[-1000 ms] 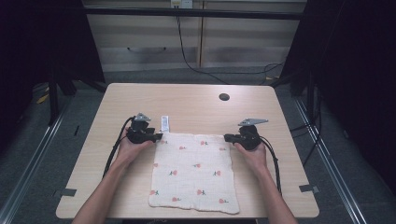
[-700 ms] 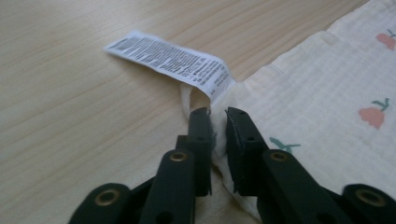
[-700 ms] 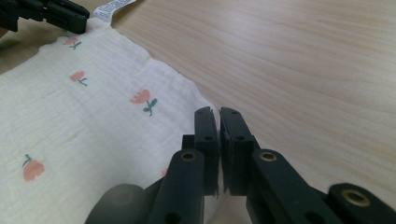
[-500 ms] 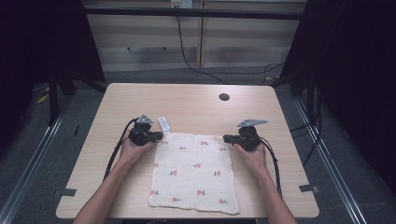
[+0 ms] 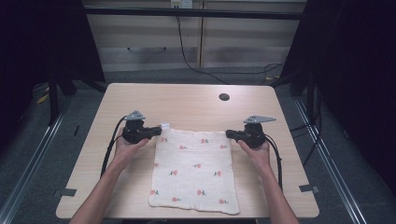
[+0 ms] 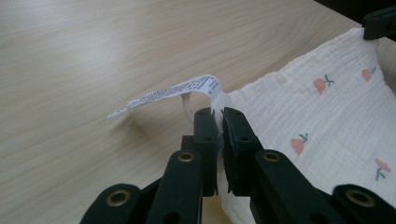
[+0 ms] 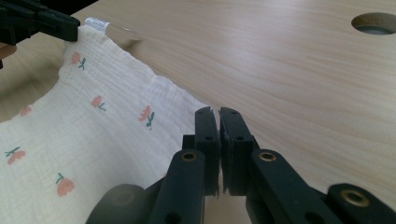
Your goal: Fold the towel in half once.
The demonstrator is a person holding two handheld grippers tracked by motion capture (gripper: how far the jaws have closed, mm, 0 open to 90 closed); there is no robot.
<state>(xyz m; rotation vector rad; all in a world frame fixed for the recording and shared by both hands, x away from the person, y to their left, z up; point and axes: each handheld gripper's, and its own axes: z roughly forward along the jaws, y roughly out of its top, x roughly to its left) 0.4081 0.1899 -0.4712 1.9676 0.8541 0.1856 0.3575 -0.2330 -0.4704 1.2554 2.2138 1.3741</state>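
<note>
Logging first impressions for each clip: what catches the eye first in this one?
A cream cloth with small red flowers lies spread on the wooden table. The left gripper and right gripper each pinch a far corner, and a white care label curls from the left corner.

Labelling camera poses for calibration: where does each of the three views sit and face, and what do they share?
High view: above the person's side, looking forward and down on the table; forearms, both hands, both grippers.
Left gripper view: rides the left gripper, looks along its jaws, shut on the cloth corner by the care label.
Right gripper view: rides the right gripper, jaws shut on the opposite far corner.
Shared: each gripper view shows the other gripper's jaws far off.
</note>
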